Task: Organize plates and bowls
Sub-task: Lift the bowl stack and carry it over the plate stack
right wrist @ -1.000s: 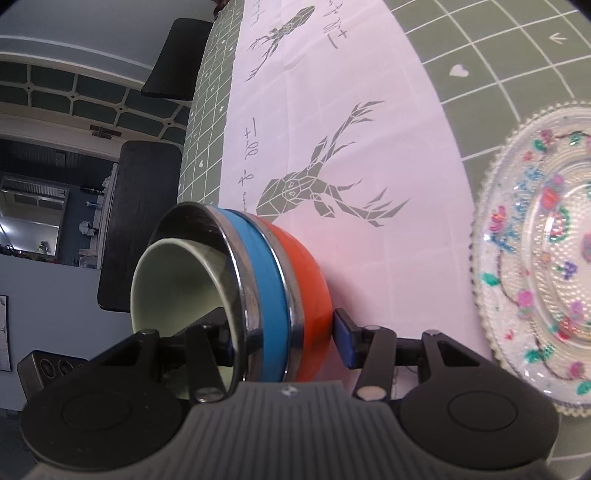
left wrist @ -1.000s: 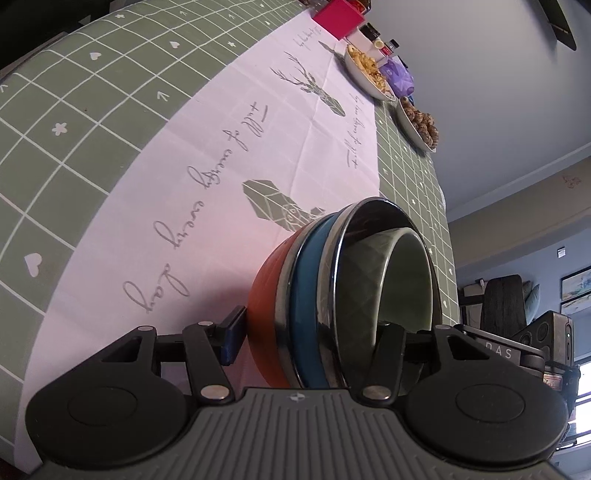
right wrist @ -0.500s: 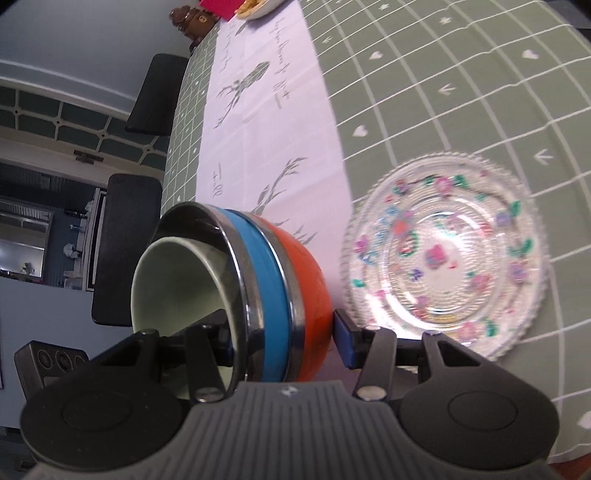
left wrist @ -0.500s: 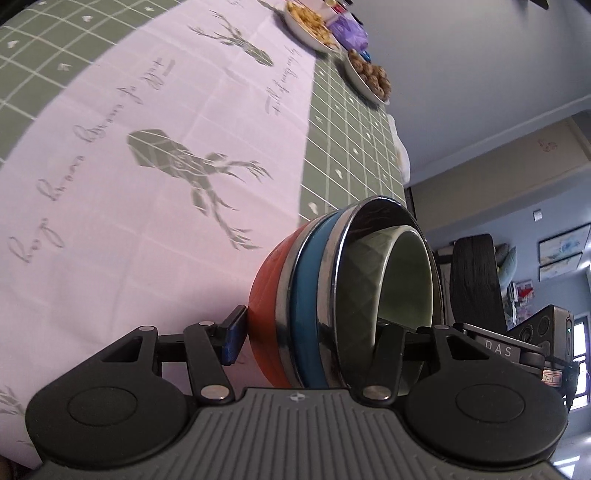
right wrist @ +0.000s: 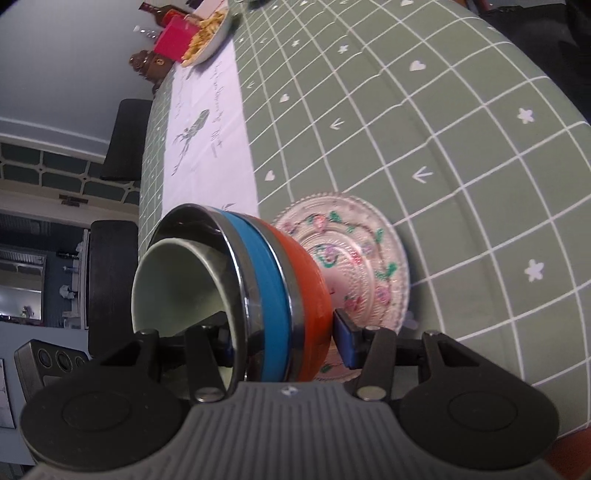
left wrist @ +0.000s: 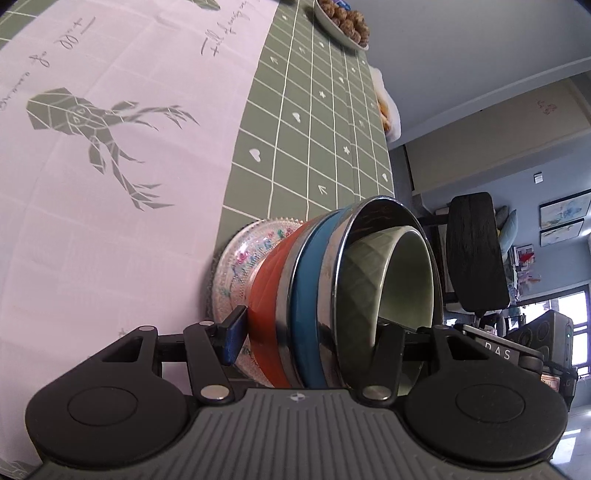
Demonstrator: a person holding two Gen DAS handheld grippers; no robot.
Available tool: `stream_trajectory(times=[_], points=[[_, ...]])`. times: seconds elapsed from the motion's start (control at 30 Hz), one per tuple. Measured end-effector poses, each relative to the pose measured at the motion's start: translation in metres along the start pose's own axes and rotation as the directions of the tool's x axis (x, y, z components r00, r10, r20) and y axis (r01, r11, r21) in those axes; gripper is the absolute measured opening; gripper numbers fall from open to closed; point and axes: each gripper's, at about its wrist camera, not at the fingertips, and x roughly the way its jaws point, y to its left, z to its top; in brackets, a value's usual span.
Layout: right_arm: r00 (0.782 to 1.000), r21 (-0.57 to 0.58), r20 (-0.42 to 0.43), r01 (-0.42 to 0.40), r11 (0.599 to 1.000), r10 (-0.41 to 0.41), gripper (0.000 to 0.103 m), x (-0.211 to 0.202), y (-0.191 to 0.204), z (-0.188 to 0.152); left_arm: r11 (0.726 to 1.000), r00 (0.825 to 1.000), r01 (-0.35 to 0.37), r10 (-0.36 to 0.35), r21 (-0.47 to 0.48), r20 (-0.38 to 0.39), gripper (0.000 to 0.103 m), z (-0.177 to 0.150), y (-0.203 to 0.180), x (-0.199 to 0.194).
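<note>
A nested stack of bowls, orange (left wrist: 267, 295) outside, then blue (left wrist: 308, 295), with a pale green one (left wrist: 406, 280) inside, is held between both grippers. My left gripper (left wrist: 314, 332) is shut on one side of the stack, one finger inside, one under the base. My right gripper (right wrist: 284, 332) is shut on the opposite side of the orange bowl (right wrist: 310, 280). The stack hangs just above a clear glass plate with floral print (right wrist: 365, 266), which also shows in the left wrist view (left wrist: 240, 266). Contact with the plate cannot be told.
The table carries a green grid cloth (right wrist: 443, 129) with a white deer-print runner (left wrist: 110, 147). Food dishes stand at the far end (left wrist: 343, 22) (right wrist: 207, 37), by a red box (right wrist: 173, 44). Black chairs (left wrist: 476, 254) (right wrist: 110, 280) stand beside the table.
Both grippers carried the bowl stack across the runner to the green cloth. The stack now sits over the glass plate, closer to it than before.
</note>
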Motion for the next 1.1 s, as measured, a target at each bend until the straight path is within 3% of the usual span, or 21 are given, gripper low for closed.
stream_trajectory(times=[0.5,1.0,1.1], points=[[0.999,0.031,0.002,0.043,0.999,-0.043,0.053,0.008,-0.01,0.011,0.997,0.999,0.006,-0.008,-0.072,-0.034,0.058,0.006,0.008,0.016],[0.999,0.032,0.016,0.027,0.999,-0.028,0.057,0.013,-0.006,0.013,0.999,1.0,-0.002,0.0,-0.052,-0.027,0.059,0.009,0.008,0.013],[1.0,0.029,0.021,0.013,0.999,-0.014,0.063,0.012,-0.007,0.011,0.999,1.0,0.001,-0.002,-0.048,-0.024,0.065,0.009,0.007,0.014]])
